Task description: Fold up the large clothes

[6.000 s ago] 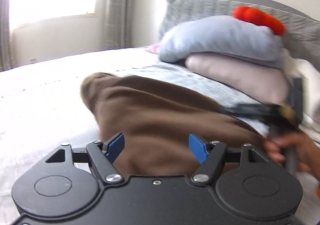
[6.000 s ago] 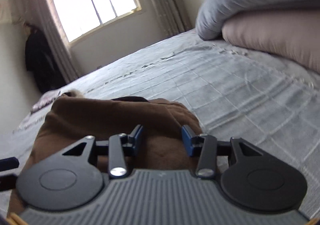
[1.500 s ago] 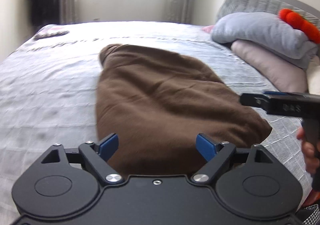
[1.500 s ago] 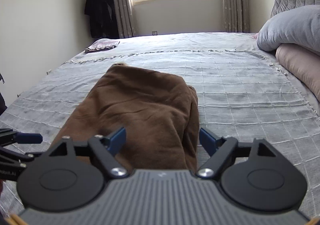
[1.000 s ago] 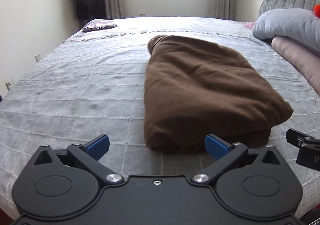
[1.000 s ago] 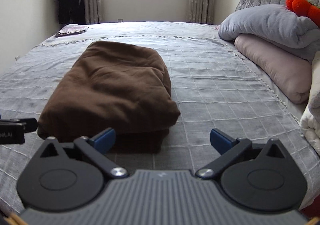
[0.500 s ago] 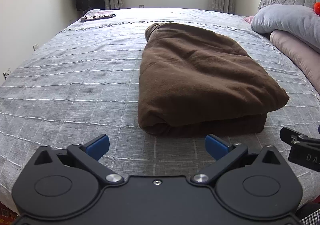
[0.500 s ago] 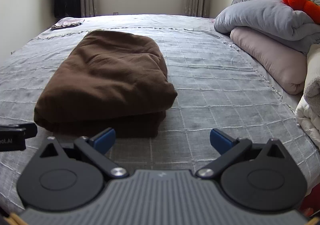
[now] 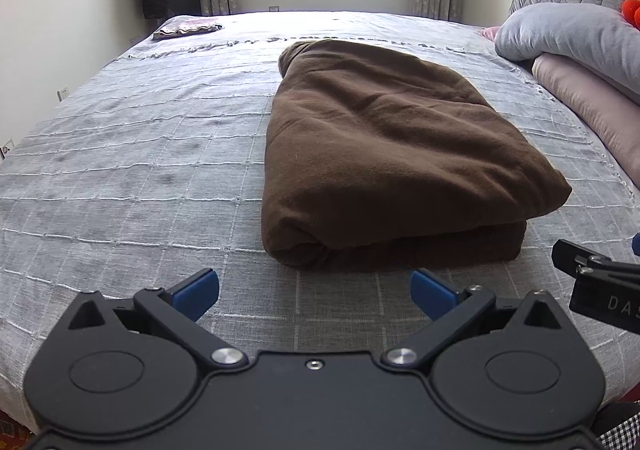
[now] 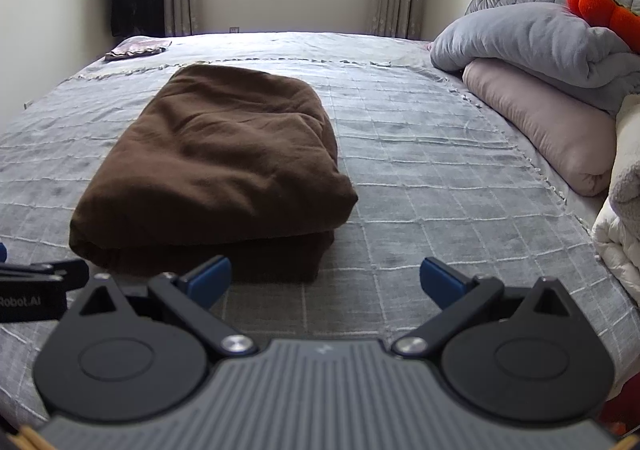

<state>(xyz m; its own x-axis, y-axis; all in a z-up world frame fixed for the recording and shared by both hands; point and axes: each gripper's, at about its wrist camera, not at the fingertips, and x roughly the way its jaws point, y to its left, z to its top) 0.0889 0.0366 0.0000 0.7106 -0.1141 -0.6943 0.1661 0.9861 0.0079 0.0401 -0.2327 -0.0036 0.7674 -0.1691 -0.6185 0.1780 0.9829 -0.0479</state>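
A brown garment [image 9: 384, 154] lies folded into a thick rectangle on the grey quilted bedspread [image 9: 132, 170]; it also shows in the right wrist view [image 10: 224, 162]. My left gripper [image 9: 314, 290] is open and empty, held back from the fold's near edge. My right gripper [image 10: 326, 278] is open and empty, also short of the near edge and toward its right corner. Part of the right gripper's body shows at the right edge of the left wrist view [image 9: 600, 282].
Stacked grey [image 10: 532, 38] and pink [image 10: 548, 126] pillows lie at the bed's right side with an orange plush [image 10: 604, 14] on top. White bedding [image 10: 624, 218] sits at the right edge. A small folded cloth [image 10: 138, 48] lies at the far left corner.
Both grippers have let go of the brown garment, opened wide and pulled back and up from it. In the last half second they barely moved.
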